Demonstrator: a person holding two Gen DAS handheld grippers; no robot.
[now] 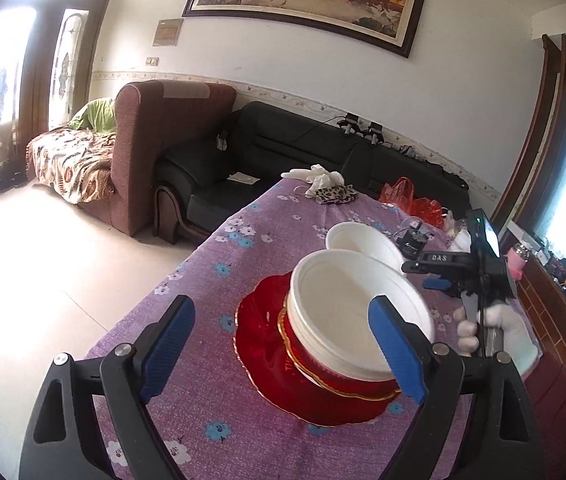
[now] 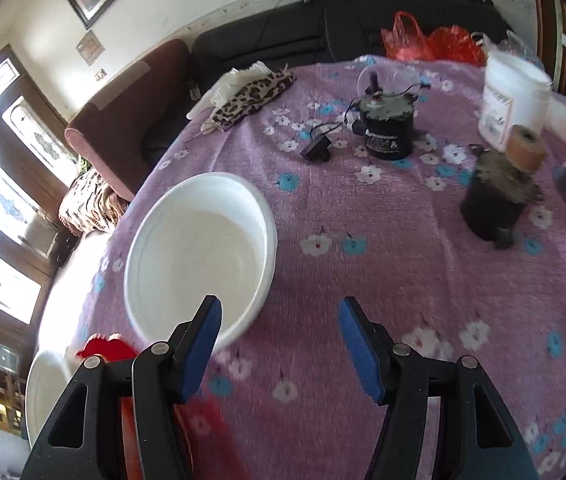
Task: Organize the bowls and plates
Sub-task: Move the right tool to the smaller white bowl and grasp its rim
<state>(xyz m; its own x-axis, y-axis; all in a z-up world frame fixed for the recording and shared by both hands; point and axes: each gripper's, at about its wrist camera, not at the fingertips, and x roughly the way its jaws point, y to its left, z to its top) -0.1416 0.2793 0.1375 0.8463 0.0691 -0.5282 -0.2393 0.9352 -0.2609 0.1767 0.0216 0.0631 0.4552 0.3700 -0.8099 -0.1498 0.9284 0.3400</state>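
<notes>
Right wrist view puts the loose white bowl (image 2: 201, 256) ahead and to the left of the right gripper (image 2: 279, 340), whose blue fingers stand wide apart with nothing between them; the left pad (image 2: 203, 350) overlaps the bowl's near rim, though I cannot tell whether it touches. The bowl sits upright on the purple flowered cloth (image 2: 403, 280), round, plain, matte like foam, so it has no long axis to line up with; a rim pinch from any side should serve. It will likely be light and easy to crush. Left wrist view shows the stack that serves as landmark: a red plate (image 1: 267, 344) with gilt edge, a red bowl (image 1: 323, 364) on it, and a second white bowl (image 1: 359, 312) nested in that. The loose bowl (image 1: 363, 242) lies just beyond this stack, its rim nearly meeting the stack's. The left gripper (image 1: 283, 344) hangs wide open and empty over the stack's near side. By my reading the right gripper is nearer the loose bowl and should shift left to straddle its rim.
</notes>
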